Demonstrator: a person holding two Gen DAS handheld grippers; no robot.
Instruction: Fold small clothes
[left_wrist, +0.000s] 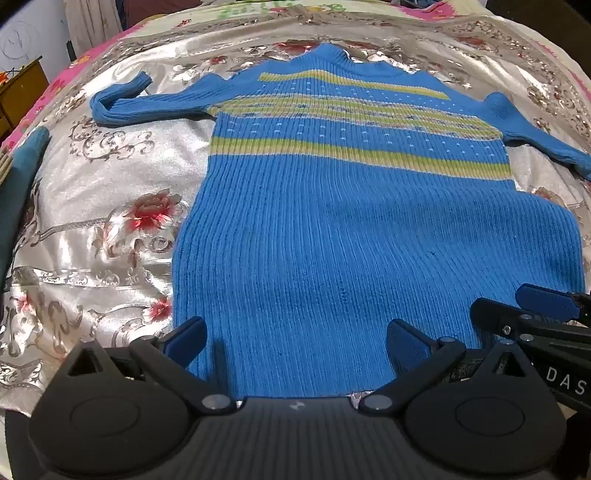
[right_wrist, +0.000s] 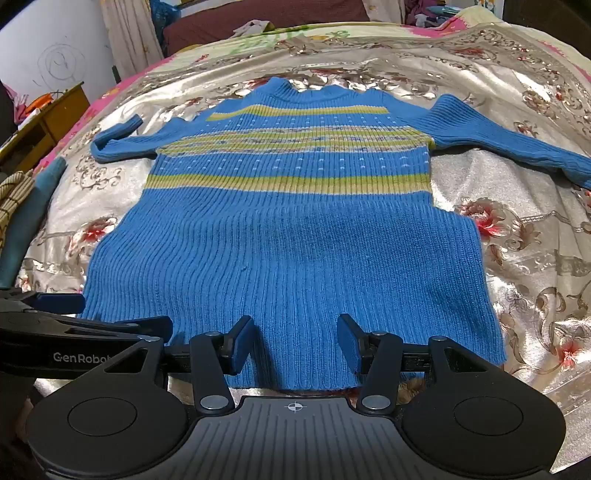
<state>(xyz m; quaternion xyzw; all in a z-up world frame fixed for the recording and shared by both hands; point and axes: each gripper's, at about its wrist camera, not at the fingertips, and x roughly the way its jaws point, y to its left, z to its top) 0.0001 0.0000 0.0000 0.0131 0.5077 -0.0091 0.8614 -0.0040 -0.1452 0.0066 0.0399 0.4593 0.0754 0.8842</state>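
Observation:
A small blue ribbed sweater (left_wrist: 332, 221) with yellow-green stripes lies flat on the floral bedspread (left_wrist: 103, 221), collar far, hem near me. It also shows in the right wrist view (right_wrist: 295, 240). Both sleeves spread sideways; the left sleeve (left_wrist: 147, 103) has its cuff bent back. My left gripper (left_wrist: 295, 338) is open, its fingers over the hem's left part. My right gripper (right_wrist: 295, 343) is open over the hem's middle and holds nothing. The right gripper's fingers (left_wrist: 517, 314) show at the left wrist view's right edge.
The shiny silver bedspread with red flowers (right_wrist: 517, 258) covers the bed. A teal cloth (right_wrist: 33, 206) and a checked cloth (right_wrist: 14, 192) lie at the left edge. A wooden piece of furniture (right_wrist: 48, 118) stands beyond the bed's left side.

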